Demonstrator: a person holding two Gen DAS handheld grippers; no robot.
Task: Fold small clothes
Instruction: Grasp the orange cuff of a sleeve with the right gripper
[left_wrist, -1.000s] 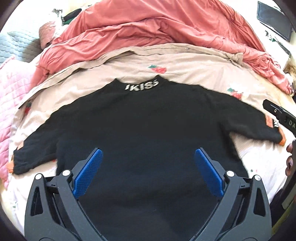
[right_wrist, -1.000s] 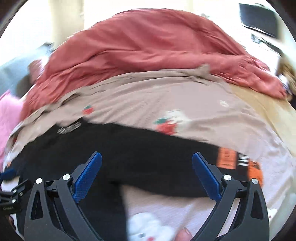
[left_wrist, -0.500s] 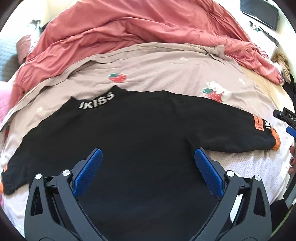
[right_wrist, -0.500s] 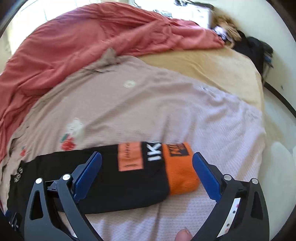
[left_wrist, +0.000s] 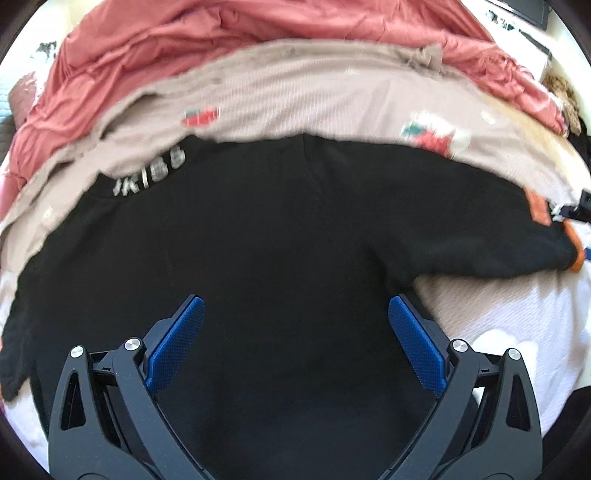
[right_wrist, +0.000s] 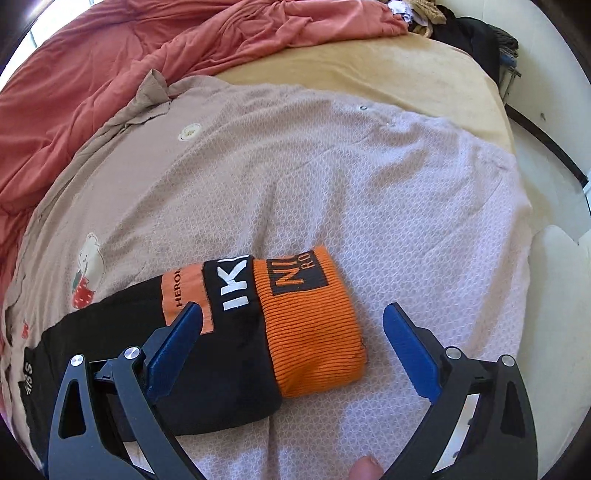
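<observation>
Bed covered by a beige-pink blanket (right_wrist: 332, 177) with strawberry prints, red duvet (left_wrist: 258, 33) bunched at the far side; black sweater (left_wrist: 258, 240) lay flat on the blanket, collar away from the camera, sleeves spread left and right. Left tool (left_wrist: 295, 321) hovered over the sweater's body, jaws wide apart, nothing held; blurry view, contact with the fabric unclear. Right tool (right_wrist: 291, 325) was above the sleeve end, jaws wide apart and empty; orange cuff (right_wrist: 314, 325) sat between the two blue fingers (right_wrist: 173, 343), slightly nearer the left one. Sleeve's long axis ran across the right tool's view, from lower left at the body to the cuff at centre, so roughly crosswise to the fingers' line; cuff opening faced right. Right tool was clearly the nearer to the cuff; left was well apart from it over the torso. Judgement: next move probably a pinch on the cuff, then folding the sleeve in over the body; not started.
</observation>
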